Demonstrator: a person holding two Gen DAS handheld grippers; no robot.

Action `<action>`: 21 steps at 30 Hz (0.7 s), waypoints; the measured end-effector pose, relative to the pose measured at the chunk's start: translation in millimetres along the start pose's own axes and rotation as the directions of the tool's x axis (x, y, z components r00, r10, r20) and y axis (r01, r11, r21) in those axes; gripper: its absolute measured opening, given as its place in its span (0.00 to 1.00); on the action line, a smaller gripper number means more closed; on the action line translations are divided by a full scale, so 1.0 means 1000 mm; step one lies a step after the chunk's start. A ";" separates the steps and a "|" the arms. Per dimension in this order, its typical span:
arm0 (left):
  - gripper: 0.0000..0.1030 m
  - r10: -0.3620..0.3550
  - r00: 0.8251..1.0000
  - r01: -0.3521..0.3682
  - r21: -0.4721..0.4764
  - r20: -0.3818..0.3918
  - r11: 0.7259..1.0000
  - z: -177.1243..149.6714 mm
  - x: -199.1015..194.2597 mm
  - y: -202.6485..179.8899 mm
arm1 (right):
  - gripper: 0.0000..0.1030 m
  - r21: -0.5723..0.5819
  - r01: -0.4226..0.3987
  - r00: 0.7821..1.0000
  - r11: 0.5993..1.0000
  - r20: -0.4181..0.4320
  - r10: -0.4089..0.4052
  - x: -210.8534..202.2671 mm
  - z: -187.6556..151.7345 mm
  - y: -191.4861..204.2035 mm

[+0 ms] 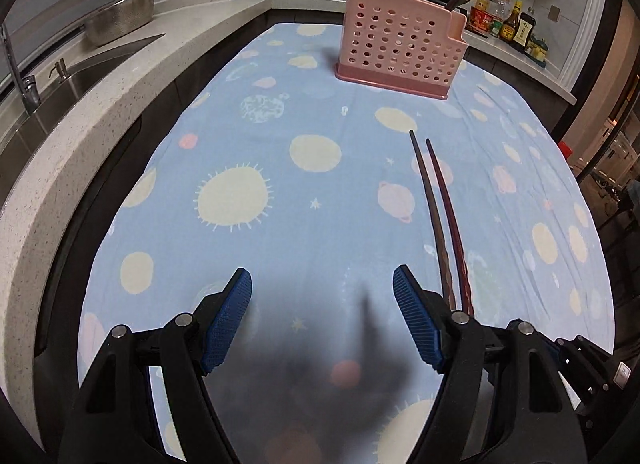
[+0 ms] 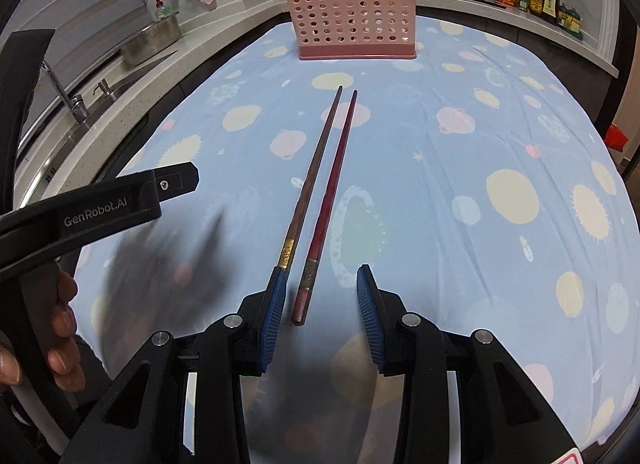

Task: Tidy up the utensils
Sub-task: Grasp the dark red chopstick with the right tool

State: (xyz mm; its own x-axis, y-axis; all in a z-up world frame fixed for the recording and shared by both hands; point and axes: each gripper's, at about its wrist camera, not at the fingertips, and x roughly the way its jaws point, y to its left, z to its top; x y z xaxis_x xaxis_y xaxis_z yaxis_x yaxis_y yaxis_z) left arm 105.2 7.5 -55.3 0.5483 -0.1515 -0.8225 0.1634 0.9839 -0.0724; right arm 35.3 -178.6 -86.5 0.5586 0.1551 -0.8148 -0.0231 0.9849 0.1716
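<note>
Both sets of jaws stood apart with nothing clamped: my left gripper was spread wide over bare cloth, and my right gripper was set narrower, astride the near end of the red chopstick without pressing it. The brown chopstick lay just beside the red one on its left, and the right gripper's left pad covered its near end; whether it touched I could not tell. I judged the right jaws were held at that width to straddle the handle ends, where the sticks lay closest and a single pinch might catch both. The pair lay lengthwise on the blue tablecloth, tips pointing far toward the pink utensil holder, which stood upright at the far end and already carried several chopsticks. From the left wrist view the pair lay to the right of that gripper, so I took the left as simply parked clear.
</note>
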 end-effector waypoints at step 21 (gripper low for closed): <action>0.73 0.007 0.999 -0.007 -0.002 -0.041 1.000 -0.015 0.006 0.003 | 0.17 -0.001 0.020 0.999 1.000 -0.027 -0.020 0.013 -0.003 -0.001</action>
State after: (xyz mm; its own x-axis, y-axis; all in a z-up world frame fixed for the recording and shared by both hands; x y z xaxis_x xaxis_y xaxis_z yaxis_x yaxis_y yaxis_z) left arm 96.6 11.1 -68.7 0.5153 -0.1407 -0.8454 0.1583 0.9851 -0.0675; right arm 40.6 -177.3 -99.0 0.5363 0.1370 -0.8328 -0.0126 0.9879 0.1543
